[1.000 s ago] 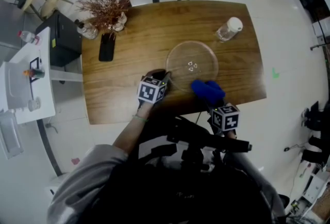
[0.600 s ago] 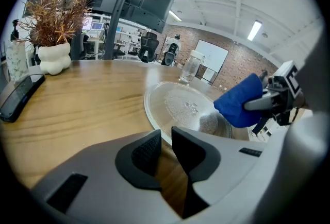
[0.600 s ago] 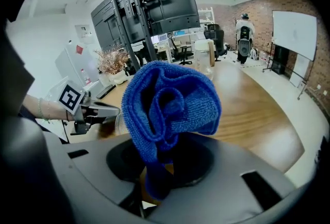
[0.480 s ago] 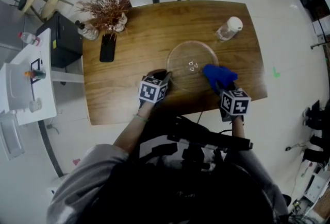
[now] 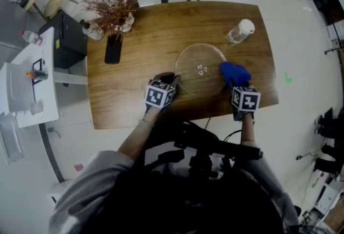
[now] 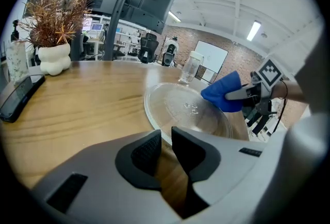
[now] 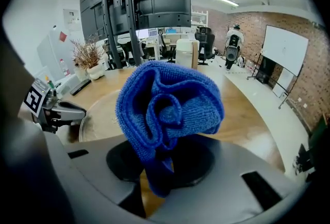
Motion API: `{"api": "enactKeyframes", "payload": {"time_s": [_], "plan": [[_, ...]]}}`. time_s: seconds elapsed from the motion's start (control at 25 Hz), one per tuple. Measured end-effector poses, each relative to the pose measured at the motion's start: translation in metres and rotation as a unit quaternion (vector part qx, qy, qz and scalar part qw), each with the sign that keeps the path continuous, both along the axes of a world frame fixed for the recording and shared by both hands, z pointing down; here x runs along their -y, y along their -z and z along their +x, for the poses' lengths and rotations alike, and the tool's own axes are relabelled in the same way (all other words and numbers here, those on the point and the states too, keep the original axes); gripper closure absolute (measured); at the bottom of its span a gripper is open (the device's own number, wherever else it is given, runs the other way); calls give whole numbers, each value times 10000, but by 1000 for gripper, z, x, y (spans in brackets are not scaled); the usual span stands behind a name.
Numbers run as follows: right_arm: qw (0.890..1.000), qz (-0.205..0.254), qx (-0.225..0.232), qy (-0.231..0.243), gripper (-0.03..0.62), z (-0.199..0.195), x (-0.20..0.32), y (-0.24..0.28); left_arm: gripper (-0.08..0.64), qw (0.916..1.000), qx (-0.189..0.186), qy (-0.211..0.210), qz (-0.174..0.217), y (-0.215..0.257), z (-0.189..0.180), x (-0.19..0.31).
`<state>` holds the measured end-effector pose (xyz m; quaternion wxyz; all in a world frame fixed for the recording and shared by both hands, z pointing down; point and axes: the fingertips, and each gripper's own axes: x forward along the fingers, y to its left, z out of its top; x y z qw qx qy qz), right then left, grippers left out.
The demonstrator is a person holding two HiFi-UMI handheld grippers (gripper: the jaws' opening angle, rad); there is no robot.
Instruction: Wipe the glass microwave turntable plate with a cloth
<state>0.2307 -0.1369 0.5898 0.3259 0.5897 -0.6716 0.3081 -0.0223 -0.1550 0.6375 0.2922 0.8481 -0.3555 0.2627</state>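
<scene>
The clear glass turntable plate (image 5: 200, 69) lies flat on the wooden table (image 5: 140, 104). My left gripper (image 5: 171, 82) sits at its near-left rim, jaws nearly together on the plate's edge (image 6: 154, 127). The right gripper view also shows the left gripper (image 7: 77, 113) touching that rim. My right gripper (image 5: 236, 85) is shut on a bunched blue cloth (image 5: 234, 73), which rests over the plate's right rim. In the right gripper view the cloth (image 7: 170, 107) fills the space above the jaws and hides most of the plate (image 7: 100, 115). From the left gripper view, the cloth (image 6: 224, 93) hangs over the plate's far right side.
A clear plastic bottle with a white cap (image 5: 238, 30) stands at the table's far right, just beyond the plate. A black phone (image 5: 112, 49) and a white vase of dried plants (image 5: 114, 8) sit at the far left. The table's near edge runs under both grippers.
My right gripper carried the blue cloth from the plate's near rim rightward and farther, round to its right rim. The left gripper and the plate stayed put.
</scene>
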Motion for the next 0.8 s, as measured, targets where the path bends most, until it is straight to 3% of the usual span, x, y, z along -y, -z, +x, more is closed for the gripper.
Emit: {"api": "enactKeyframes", "payload": {"time_s": [0.56, 0.8], "plan": [[9970, -237, 715, -166, 492, -30, -94, -14, 499, 9995, 168, 14, 262, 0, -2, 2], [9936, 40, 1048, -418, 492, -41, -111, -11, 499, 9987, 196, 95, 468, 3, -2, -5]]}}
